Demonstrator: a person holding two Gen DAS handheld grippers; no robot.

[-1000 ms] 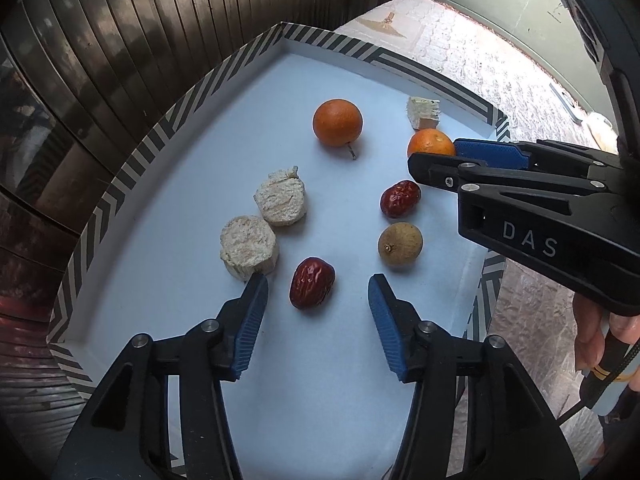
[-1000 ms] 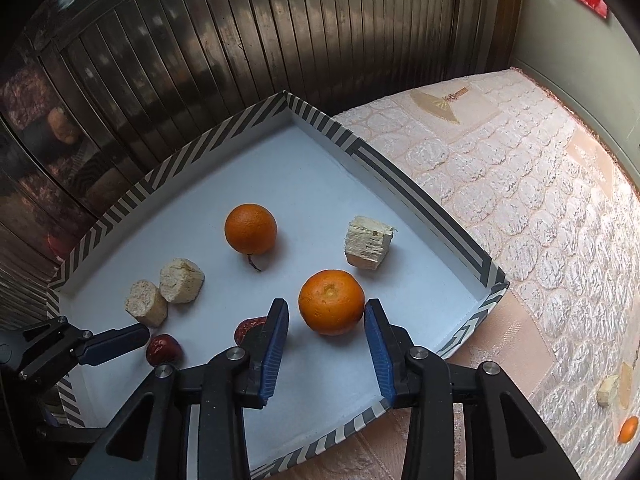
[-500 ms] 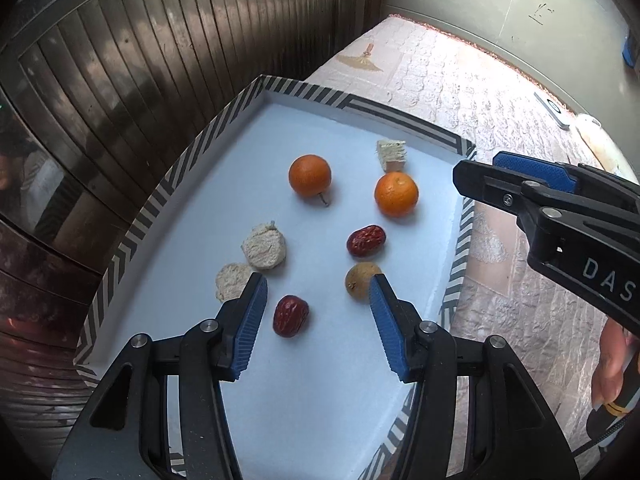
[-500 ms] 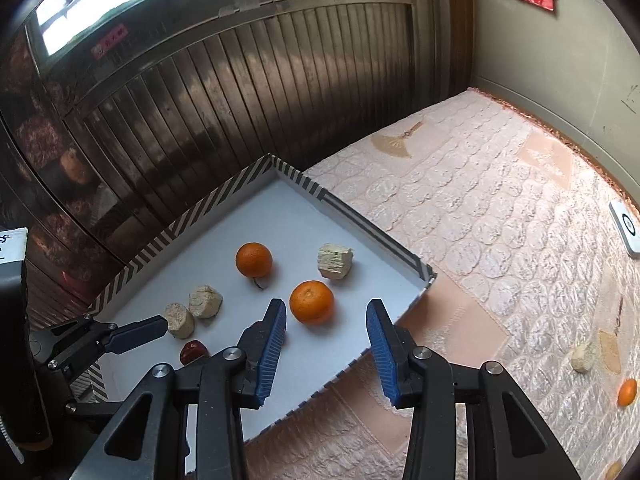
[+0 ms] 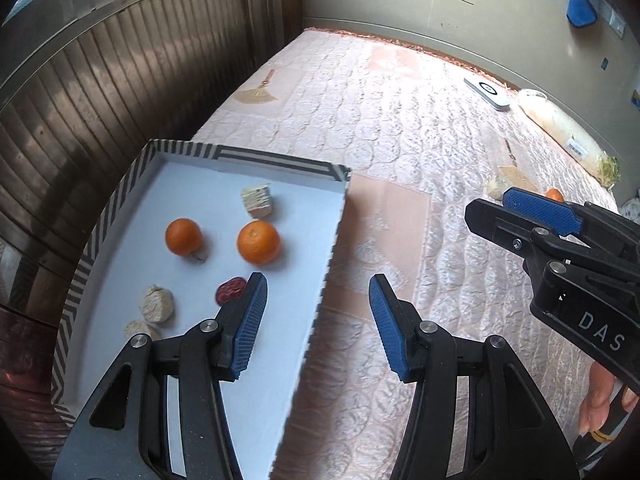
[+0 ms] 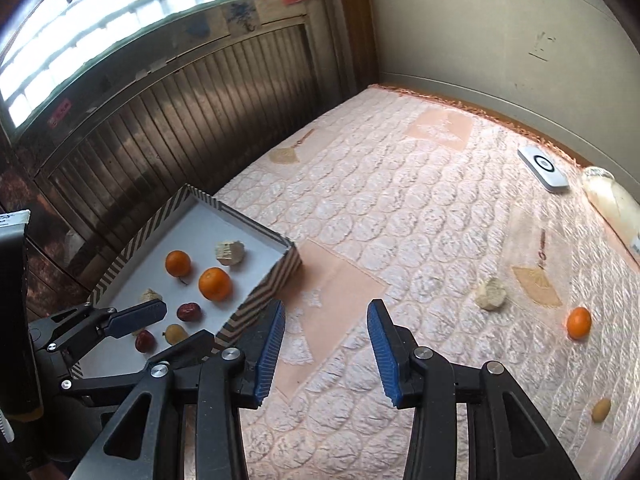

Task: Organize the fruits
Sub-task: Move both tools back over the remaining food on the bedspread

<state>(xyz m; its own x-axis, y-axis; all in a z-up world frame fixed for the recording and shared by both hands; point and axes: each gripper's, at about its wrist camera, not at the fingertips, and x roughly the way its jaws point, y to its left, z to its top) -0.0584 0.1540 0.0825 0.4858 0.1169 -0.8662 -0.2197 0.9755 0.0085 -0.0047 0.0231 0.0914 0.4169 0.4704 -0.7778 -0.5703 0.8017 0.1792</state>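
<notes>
My tray [image 6: 256,228] already holds oranges and dates; an orange [image 6: 579,322] and two pieces wait on the bed [image 6: 400,216]. Both hand-held grippers gape, empty.

A pink quilted mattress cover with pale fan motifs [image 6: 400,216] fills the floor of the room, bounded on one side by a dark ribbed wooden panel wall [image 6: 192,120] under a bright frosted window [image 6: 132,12], and on the other by a scuffed grey-beige plaster wall [image 6: 500,32].
</notes>
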